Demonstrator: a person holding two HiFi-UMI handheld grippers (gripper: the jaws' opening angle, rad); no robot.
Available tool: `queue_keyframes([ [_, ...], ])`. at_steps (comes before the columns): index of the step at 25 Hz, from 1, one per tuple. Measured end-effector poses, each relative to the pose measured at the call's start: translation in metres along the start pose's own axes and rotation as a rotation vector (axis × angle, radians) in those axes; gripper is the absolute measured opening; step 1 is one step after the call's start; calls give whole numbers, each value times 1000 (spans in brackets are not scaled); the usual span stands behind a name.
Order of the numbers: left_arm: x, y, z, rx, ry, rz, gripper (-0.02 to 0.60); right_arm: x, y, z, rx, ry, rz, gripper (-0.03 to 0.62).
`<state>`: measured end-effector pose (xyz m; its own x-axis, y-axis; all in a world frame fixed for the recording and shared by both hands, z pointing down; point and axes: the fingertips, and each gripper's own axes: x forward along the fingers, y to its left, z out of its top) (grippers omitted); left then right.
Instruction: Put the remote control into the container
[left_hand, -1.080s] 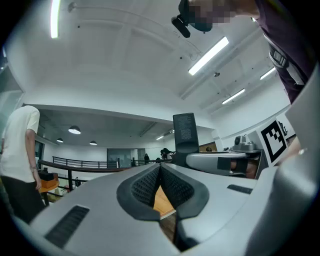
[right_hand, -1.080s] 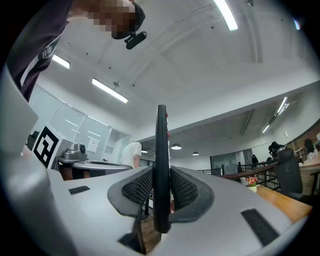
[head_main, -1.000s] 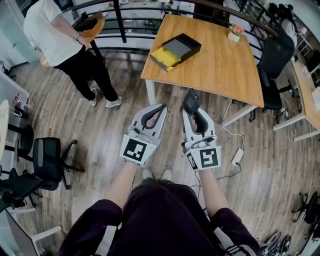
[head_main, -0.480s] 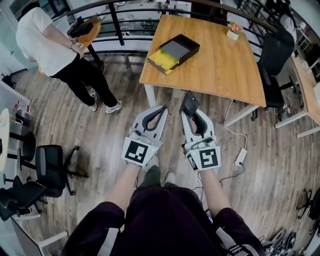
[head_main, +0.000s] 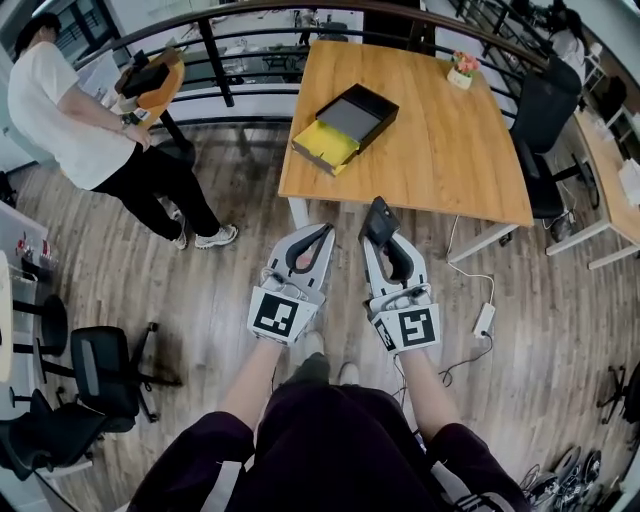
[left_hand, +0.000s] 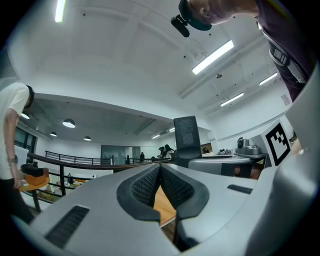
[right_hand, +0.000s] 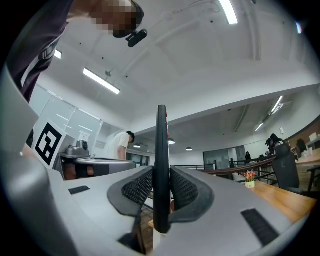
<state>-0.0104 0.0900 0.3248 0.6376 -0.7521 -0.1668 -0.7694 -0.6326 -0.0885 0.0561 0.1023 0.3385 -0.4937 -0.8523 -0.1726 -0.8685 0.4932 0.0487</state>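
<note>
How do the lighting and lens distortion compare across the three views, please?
Head view: evenly lit and sharp, but the fisheye bows the railing and the wooden table edges. Left gripper view: dark vignetted corners, bright ceiling strip lights. Right gripper view: the remote control reads as a dark edge-on sliver.

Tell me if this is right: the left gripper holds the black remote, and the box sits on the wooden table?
Wrong gripper: the right gripper holds the remote between its jaws, as the right gripper view shows; the left gripper is shut on nothing. The box sits on the wooden table.
</note>
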Motion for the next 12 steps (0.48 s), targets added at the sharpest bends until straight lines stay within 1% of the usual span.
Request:
queue_keyframes([
  [6,15,36,-3,-13,-10,-31,12,39,-2,-4,-10,9,-37,112],
  [12,31,60,-7,-26,-10,-34,12,62,-9,-8,-15,24,-52,112],
])
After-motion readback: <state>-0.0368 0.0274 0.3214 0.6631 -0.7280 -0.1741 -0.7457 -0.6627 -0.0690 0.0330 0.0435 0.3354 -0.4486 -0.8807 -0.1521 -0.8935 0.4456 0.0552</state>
